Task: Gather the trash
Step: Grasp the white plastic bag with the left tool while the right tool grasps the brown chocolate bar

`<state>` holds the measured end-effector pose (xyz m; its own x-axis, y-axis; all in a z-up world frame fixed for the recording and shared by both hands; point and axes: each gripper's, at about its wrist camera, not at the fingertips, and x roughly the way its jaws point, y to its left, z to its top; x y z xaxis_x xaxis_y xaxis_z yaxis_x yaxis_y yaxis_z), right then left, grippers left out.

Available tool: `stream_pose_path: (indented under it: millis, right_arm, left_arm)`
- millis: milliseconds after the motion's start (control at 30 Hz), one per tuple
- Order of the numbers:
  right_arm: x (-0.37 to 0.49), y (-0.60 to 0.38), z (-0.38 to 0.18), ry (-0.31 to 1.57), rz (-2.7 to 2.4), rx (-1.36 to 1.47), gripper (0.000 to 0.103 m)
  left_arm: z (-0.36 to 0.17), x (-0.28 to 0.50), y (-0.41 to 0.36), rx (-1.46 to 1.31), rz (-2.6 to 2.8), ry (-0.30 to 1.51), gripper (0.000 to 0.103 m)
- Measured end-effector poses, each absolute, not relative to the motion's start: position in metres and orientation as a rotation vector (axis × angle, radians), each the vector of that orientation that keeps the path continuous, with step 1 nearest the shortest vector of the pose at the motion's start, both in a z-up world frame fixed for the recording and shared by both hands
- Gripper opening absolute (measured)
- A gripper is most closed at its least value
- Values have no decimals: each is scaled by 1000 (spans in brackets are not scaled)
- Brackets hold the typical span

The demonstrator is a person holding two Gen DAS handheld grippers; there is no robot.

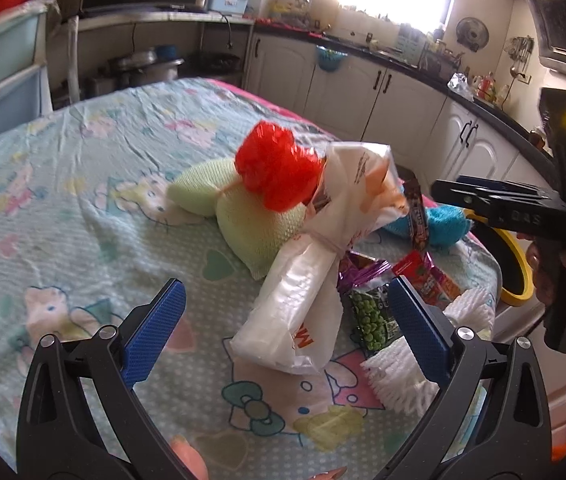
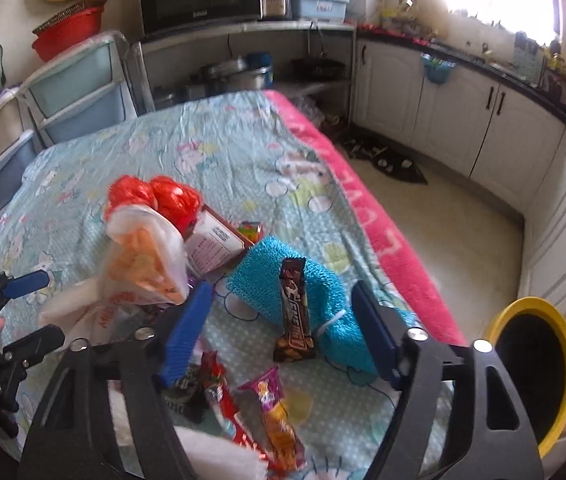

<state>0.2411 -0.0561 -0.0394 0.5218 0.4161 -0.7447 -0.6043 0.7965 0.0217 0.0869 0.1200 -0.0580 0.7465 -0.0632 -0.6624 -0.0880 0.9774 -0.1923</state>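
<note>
Table (image 2: 203,140): covered by a cartoon-print cloth, trash heaped at its 5 o'clock corner.
Bin (image 2: 531,368): yellow-rimmed, on the floor at 3 o'clock of the heap.
Left gripper (image 1: 283,328): jaws wide, around the white plastic bag (image 1: 295,304).
Right gripper (image 2: 279,332): jaws wide, flanking the brown snack bar wrapper (image 2: 293,312) on a blue cloth (image 2: 271,280).

The red plastic bag (image 1: 277,168) looks glossy and crinkled. The teal cloth (image 2: 283,280) is rough, knitted; the chocolate bar wrapper (image 2: 294,312) shiny foil.

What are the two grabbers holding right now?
Nothing. The left gripper is open around the white plastic bag, not pinching it. The right gripper is open over the chocolate bar wrapper.
</note>
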Motion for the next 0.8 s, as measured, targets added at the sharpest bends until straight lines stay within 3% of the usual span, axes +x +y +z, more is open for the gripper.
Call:
stream_pose_path:
  millis: [67,367,467,633,800]
  right_arm:
    - [247,-50,-46,837,625,-275,52]
    - [268,-40,-67,902,661,-329,25]
    - [270,-42,-71,911,675,-324,9]
    - [269,-47,-69,904,687,-294,4]
    - [263,-53,-61,869,692,-281,4]
  left_arm:
    - [-62,89,122,-219,12,737,93]
    - [-72,92,128,-234,-16,760,89]
    - [-76,91,127,-233,-37,772,77]
    - [-79,90,125,-221,-65,787,49]
    - [-76,83,120,-210,-95,779,31]
